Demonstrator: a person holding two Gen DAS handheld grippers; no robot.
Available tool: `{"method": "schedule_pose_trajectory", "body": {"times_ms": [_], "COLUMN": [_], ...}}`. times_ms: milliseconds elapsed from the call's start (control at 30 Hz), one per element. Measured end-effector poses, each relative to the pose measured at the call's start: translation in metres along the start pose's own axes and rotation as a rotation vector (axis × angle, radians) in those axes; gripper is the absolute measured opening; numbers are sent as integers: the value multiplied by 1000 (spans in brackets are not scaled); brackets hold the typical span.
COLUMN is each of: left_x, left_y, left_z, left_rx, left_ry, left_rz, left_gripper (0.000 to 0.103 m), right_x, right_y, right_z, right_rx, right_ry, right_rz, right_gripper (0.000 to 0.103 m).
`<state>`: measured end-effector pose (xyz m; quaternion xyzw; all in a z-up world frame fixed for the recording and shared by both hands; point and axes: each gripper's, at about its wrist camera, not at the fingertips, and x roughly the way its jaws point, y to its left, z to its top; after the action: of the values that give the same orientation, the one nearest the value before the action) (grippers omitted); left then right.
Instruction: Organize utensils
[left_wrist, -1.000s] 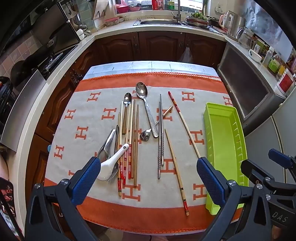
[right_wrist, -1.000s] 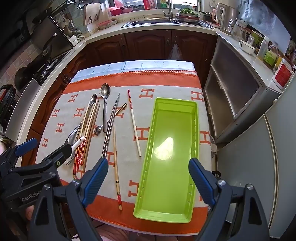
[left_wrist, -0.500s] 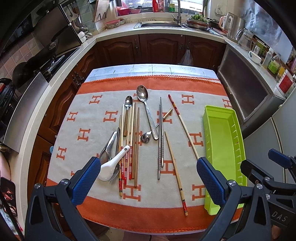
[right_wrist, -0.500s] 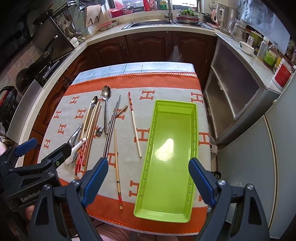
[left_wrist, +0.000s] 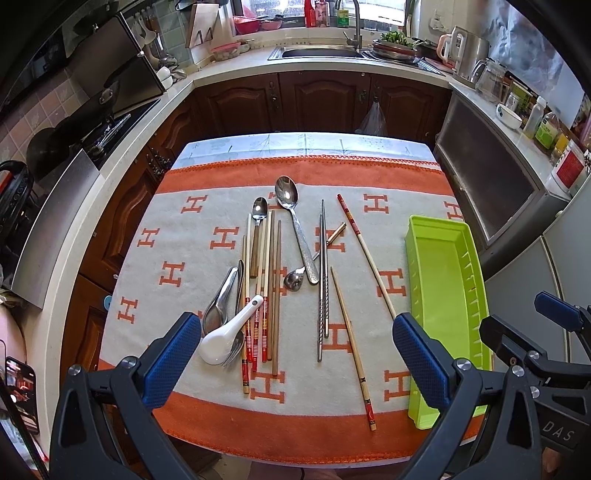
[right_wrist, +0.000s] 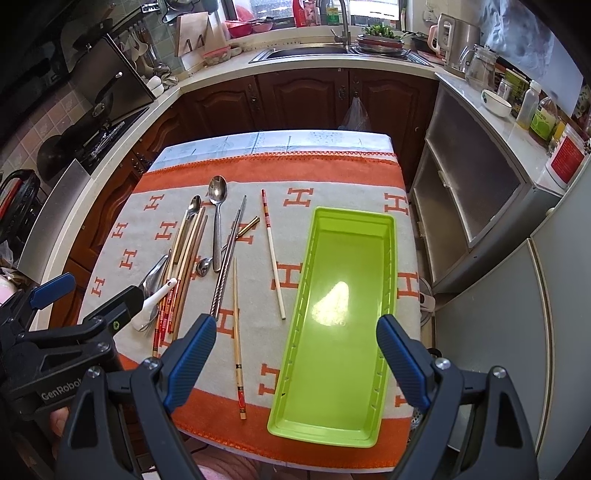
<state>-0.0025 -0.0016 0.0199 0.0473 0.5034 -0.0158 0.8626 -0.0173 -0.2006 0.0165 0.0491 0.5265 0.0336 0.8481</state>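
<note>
Utensils lie scattered on an orange and cream cloth (left_wrist: 184, 258): a large steel spoon (left_wrist: 295, 221), a white ceramic spoon (left_wrist: 231, 332), metal chopsticks (left_wrist: 323, 273), several wooden chopsticks (left_wrist: 271, 280) and two loose ones (left_wrist: 351, 343). An empty green tray (right_wrist: 343, 317) lies at the cloth's right side; it also shows in the left wrist view (left_wrist: 443, 295). My left gripper (left_wrist: 295, 354) is open and empty, high above the near edge of the cloth. My right gripper (right_wrist: 295, 358) is open and empty above the tray's near left part.
The small table stands in a kitchen with dark wood cabinets (left_wrist: 321, 99) behind, a stove (left_wrist: 92, 136) to the left, a sink (left_wrist: 317, 51) at the back and grey cabinets (right_wrist: 472, 199) to the right.
Both grippers have pulled back and up a little, so the table looks smaller and farther. Nothing on the cloth has moved.
</note>
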Motion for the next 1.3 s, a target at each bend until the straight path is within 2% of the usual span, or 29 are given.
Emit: {"method": "schedule_pose_trajectory", "body": {"times_ms": [267,400,533,800,900,1067,1167,1267,1300], "left_x": [3,8,21,59,78,117,148,181,191], "left_y": [14,23,32,73,91,110,121,126,126], "left_z": [11,18,27,37,43,61,71,79,81], "left_rx": [-14,-14,23,-27,-53,-39,-54,-45,-47], "left_ry": [-19,-14,37,123,148,158,186,220,232], "left_rz": [-55,-57,-26,-109,-155,-140,-156,-188,-209], "left_gripper": [102,102,102,102,102,94,89,63,49], "right_x": [1,5,12,40,61,108,135,165,174], "right_y": [9,16,24,36,42,62,78,96,101], "right_z": [11,18,25,45,56,75,84,95,98], "right_rx": [-20,-25,-22,47,76,66,37,-7,-24], "right_ry": [-27,-26,-19,-22,-2,66,95,120,126], "right_rz": [23,36,49,116,122,160,179,208,222], "right_gripper": [89,87,82,76,71,51,44,35,34]}}
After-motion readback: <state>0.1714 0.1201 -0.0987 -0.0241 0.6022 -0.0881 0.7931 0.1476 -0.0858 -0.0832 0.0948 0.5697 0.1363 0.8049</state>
